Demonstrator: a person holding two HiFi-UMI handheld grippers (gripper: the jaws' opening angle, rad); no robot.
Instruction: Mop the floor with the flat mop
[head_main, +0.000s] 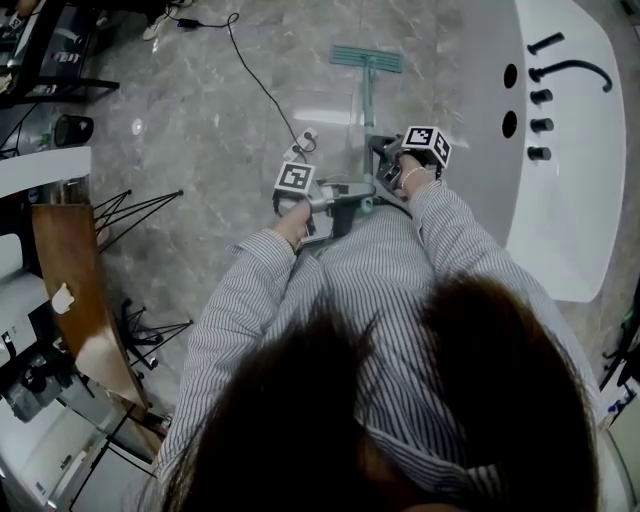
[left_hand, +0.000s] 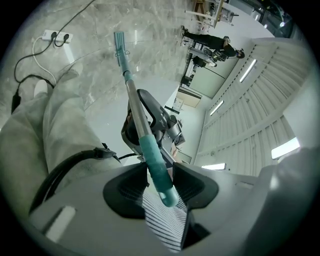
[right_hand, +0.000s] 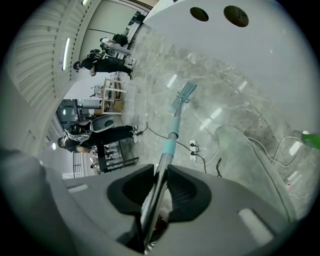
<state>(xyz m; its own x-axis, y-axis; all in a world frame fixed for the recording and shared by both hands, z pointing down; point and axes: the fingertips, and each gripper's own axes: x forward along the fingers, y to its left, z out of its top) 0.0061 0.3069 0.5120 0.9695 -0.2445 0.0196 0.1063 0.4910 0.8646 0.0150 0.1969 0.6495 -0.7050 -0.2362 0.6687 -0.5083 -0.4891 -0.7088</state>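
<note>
L gripper (left_hand: 161, 181) jaws clamp flat mop (head_main: 367, 60) at teal grip end; R gripper (right_hand: 160, 186) jaws clamp its metal shaft. Mop head on marble floor (head_main: 200, 120); power strip (head_main: 303, 143) just left of shaft, white basin (head_main: 570, 220) at right.

Grey marble floor (head_main: 190, 110), white tub (head_main: 565, 250) right, wooden tabletop (head_main: 72, 275) left.

Person: long-sleeved shirt (head_main: 380, 300), thin dark/white stripes; dark hair (head_main: 400, 420); bracelet (head_main: 408, 172) at rt wrist. Left gripper (left_hand: 160, 180) & right gripper (right_hand: 159, 185): grey bodies, black ribbed pads (left_hand: 131, 187), each w/ white cube (head_main: 295, 178) bearing black sq. markers.
</note>
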